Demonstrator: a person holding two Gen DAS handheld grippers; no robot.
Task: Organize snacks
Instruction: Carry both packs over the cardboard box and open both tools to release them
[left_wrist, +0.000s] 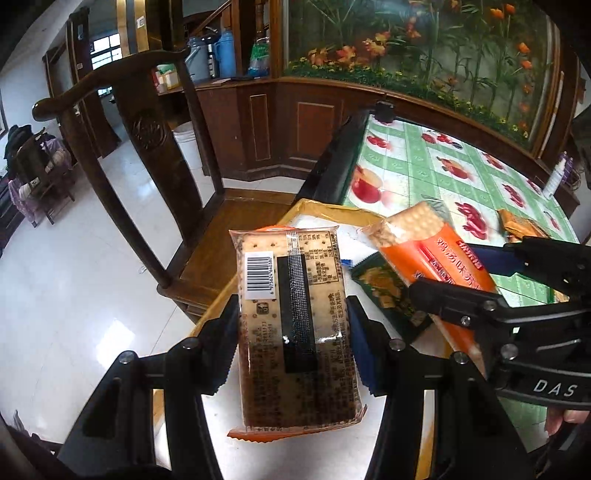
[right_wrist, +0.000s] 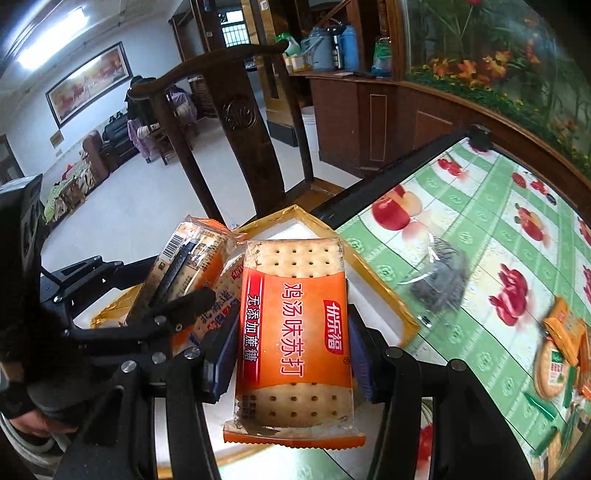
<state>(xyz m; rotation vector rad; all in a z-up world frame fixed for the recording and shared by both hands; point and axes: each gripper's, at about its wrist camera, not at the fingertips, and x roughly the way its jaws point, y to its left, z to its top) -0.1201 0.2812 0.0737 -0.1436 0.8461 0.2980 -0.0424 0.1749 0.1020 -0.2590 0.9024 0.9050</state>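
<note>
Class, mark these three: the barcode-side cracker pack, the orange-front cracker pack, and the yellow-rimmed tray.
barcode-side cracker pack (left_wrist: 295, 325), left wrist view, on its dark centre seam.
orange-front cracker pack (right_wrist: 295, 328), right wrist view, on its orange label.
yellow-rimmed tray (right_wrist: 384, 291), right wrist view, on its right rim.

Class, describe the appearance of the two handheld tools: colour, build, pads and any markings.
Both the left tool and the right tool are black, angular linkages with silver rivets and blue pads inside the fingers. White letters "DAS" mark the right tool's body.
</note>
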